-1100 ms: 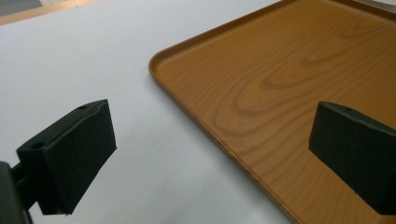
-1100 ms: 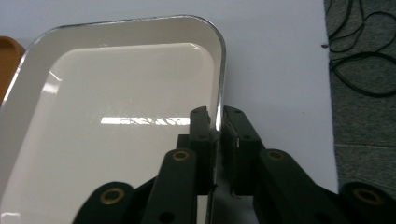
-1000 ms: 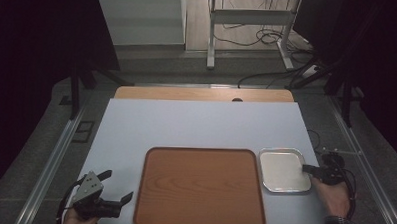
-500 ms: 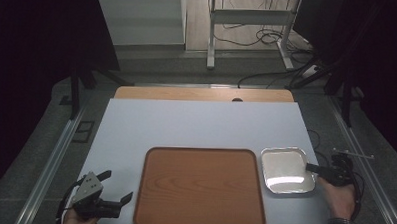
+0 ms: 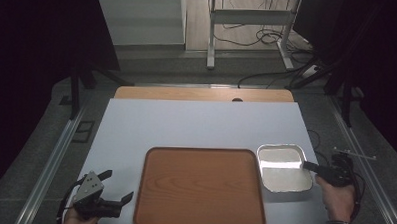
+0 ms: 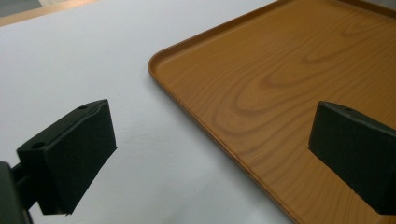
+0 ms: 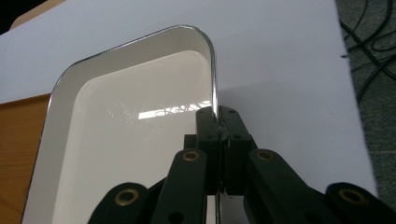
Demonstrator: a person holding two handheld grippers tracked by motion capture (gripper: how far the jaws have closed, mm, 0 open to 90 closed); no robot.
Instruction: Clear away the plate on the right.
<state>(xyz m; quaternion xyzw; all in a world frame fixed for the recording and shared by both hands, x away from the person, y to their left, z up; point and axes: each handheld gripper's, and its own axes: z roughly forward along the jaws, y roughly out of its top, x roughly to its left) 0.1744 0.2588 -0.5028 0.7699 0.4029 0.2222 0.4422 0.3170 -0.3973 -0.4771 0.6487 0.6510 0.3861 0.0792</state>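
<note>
High view: right hand-held gripper (image 5: 310,166) clamped pan (image 5: 283,168) rim; pan sat left of it, beside tray (image 5: 200,189) on tabletop (image 5: 196,124). Left hand-held gripper (image 5: 118,185) gaped wide, empty. Left gripper view: tray ahead-right. Right gripper view: jaws pinched rim.

The right gripper (image 5: 309,166) is clamping the dish (image 5: 283,168) by its right rim, so the dish's wall is standing directly ahead of its jaws. Just beyond the dish's far side from the tool, the tray (image 5: 201,189) is lying, almost touching it and leaving no lane between. Past the dish, away from the person, the white mat (image 5: 196,124) is lying bare and wide. The left gripper (image 5: 114,190) is hovering with jaws spread; the tray's rim is sitting just ahead of one jaw, while bare mat is stretching ahead of the other.
</note>
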